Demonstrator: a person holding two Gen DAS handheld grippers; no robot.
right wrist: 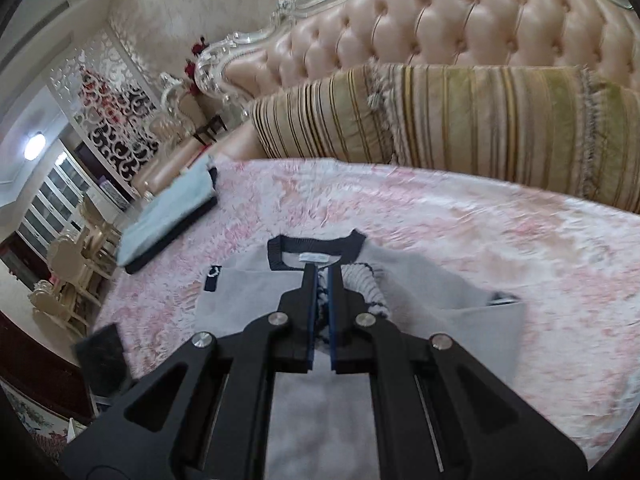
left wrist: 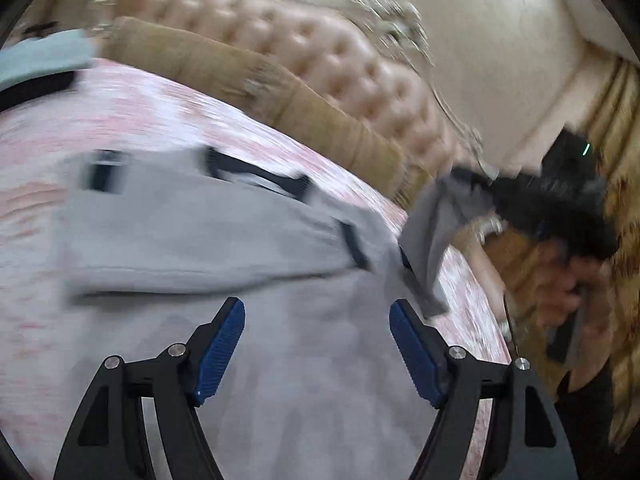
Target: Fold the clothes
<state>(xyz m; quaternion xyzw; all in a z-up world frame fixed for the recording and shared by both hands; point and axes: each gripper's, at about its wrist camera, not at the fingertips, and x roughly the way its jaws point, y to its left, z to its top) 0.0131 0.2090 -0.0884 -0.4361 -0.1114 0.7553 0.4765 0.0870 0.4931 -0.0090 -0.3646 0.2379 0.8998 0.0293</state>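
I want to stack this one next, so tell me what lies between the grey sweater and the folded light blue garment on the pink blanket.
Nothing: in the right wrist view only bare pink blanket separates the grey sweater from the folded light blue garment.

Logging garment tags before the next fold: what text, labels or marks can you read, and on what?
Nothing is legible.
White neck label inside the grey top's collar: too small to read.
Dark chest patch: a pale ring-shaped mark, no readable letters.
Left wrist view: too blurred for any text.
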